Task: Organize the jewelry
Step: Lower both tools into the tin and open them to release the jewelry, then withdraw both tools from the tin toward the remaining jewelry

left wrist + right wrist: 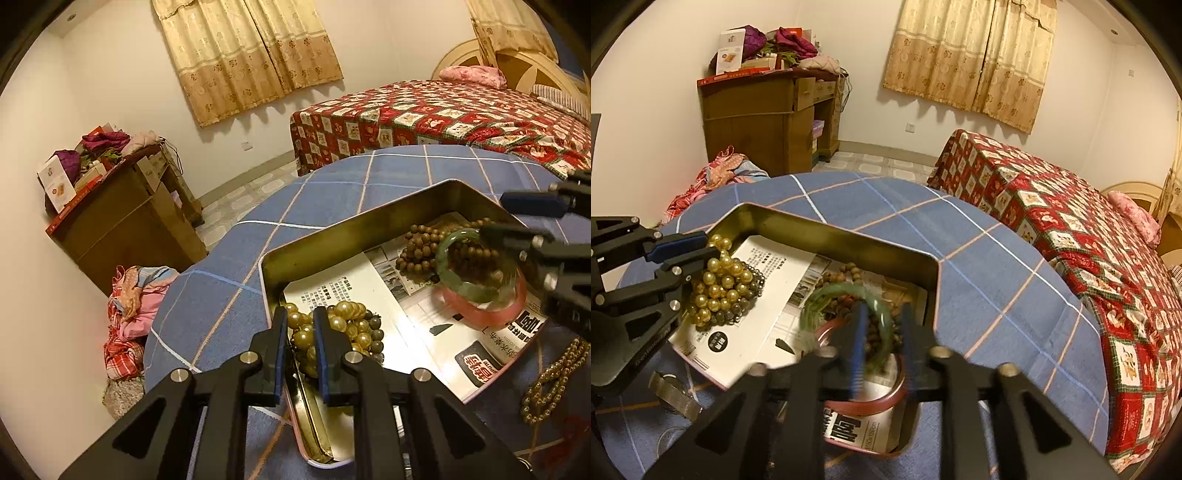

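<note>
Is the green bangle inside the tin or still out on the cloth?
Inside. The green bangle lies within the tin walls, atop the brown beads and pink bangle.

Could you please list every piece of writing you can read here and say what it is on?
"GenRobot.AI", faint, so probably: on the side of the left tongs.
Chinese headline and columns on the paper lining the tin: too blurred or small to read.
White box on the cabinet: print too small to read.
</note>
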The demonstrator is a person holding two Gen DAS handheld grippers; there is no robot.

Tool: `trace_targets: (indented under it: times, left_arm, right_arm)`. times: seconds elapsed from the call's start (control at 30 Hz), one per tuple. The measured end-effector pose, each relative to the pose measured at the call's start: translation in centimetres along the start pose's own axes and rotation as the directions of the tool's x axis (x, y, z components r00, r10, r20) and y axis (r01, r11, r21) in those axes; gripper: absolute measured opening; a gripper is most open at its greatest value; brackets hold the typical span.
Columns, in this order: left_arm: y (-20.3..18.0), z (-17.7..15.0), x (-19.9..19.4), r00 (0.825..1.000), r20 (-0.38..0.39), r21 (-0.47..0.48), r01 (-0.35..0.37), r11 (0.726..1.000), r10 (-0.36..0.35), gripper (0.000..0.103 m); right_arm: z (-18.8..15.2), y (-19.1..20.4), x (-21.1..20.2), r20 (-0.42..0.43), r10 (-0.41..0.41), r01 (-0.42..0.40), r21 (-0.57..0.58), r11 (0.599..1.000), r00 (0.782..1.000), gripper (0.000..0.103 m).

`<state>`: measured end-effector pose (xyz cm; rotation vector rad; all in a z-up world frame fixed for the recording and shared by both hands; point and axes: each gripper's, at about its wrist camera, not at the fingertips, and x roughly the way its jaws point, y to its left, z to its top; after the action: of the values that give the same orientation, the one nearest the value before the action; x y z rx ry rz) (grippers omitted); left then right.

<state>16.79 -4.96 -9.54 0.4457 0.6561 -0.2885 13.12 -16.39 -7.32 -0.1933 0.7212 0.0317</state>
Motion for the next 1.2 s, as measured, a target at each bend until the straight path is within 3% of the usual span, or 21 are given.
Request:
trace_targets:
  times: [0.07,0.13,0.2,0.27,0.6,0.93,1.2]
  left_arm:
    - [-0.1,0.0,-0.2,1.0,0.006,-0.002,0.0,1.0,0.0,0.02]
    - [-0.1,0.0,-0.5,1.0,0.01,-0.009,-0.008,1.0,0.008,0.03]
    - [-0.1,0.1,-1.1,0.999,0.032,-0.016,-0.028,0.999,0.028,0.063]
    - [0.0,0.0,-1.8,0.997,0.066,-0.023,-0.031,0.999,0.033,0.071]
    - [-0.1,-1.2,-2.8,0.997,0.031,-0.046,-0.068,0.997,0.069,0.071]
    - [-1.1,-5.4,-8.6,0.992,0.038,-0.085,-0.121,0.989,0.124,0.071]
    - [-4.0,-8.5,-9.5,0.998,-0.04,-0.059,-0.06,0.996,0.058,0.071]
  right_arm:
    - [0.0,-0.1,-0.2,0.008,0.003,-0.003,0.009,1.0,1.0,0.052]
    - [0.0,-0.1,-0.5,0.015,-0.003,0.003,0.012,1.0,1.0,0.053]
    - [-0.1,-0.2,-0.8,0.018,-0.008,0.007,0.015,1.0,1.0,0.053]
    - [-0.3,-0.6,-1.1,0.022,-0.006,0.005,0.025,1.0,1.0,0.053]
    - [-1.6,-1.2,-2.6,0.025,-0.018,0.017,0.048,0.999,1.0,0.053]
    - [-5.1,-1.8,-6.2,0.025,-0.02,0.018,0.082,0.996,0.999,0.053]
    - [-9.8,-0.6,-8.6,-0.003,-0.009,0.009,0.076,0.997,1.0,0.056]
